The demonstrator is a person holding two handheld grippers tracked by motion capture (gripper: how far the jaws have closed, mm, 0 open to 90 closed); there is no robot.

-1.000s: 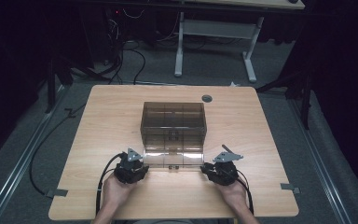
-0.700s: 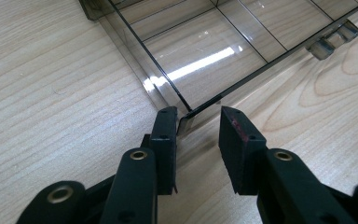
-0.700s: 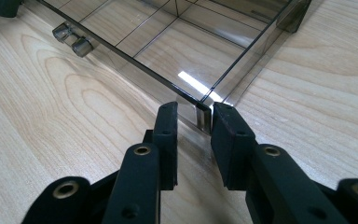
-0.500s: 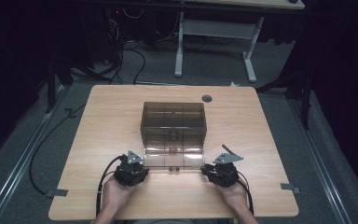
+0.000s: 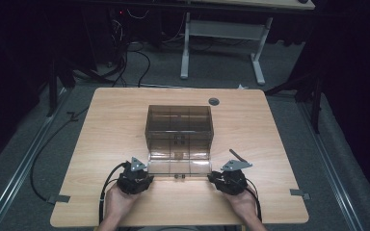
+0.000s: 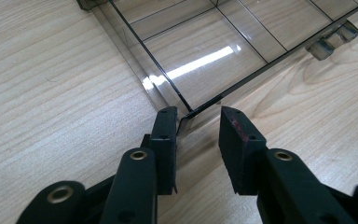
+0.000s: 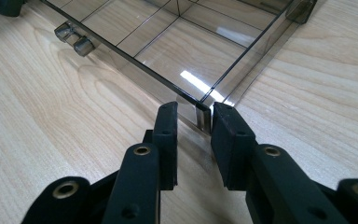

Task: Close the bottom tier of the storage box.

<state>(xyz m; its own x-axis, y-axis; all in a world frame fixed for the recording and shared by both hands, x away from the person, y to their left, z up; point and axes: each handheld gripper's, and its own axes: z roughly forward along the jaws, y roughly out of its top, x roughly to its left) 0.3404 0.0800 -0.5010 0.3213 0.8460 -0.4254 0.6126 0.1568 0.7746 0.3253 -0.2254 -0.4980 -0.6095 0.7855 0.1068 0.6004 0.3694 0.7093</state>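
Observation:
A smoky clear drawer box stands mid-table, its bottom drawer pulled out toward me. My left gripper sits at the drawer's front left corner, and my right gripper at its front right corner. In the left gripper view the drawer has its corner between the jaws of the left gripper, close to the left one, with a gap to the right one. In the right gripper view the drawer has its corner post inside the right gripper, against the right jaw, with a gap on the left. Both are open.
The drawer's two small handle knobs jut from its front wall. The wooden table has a round grommet at the back. A cable lies on the floor at left; a white desk frame stands behind.

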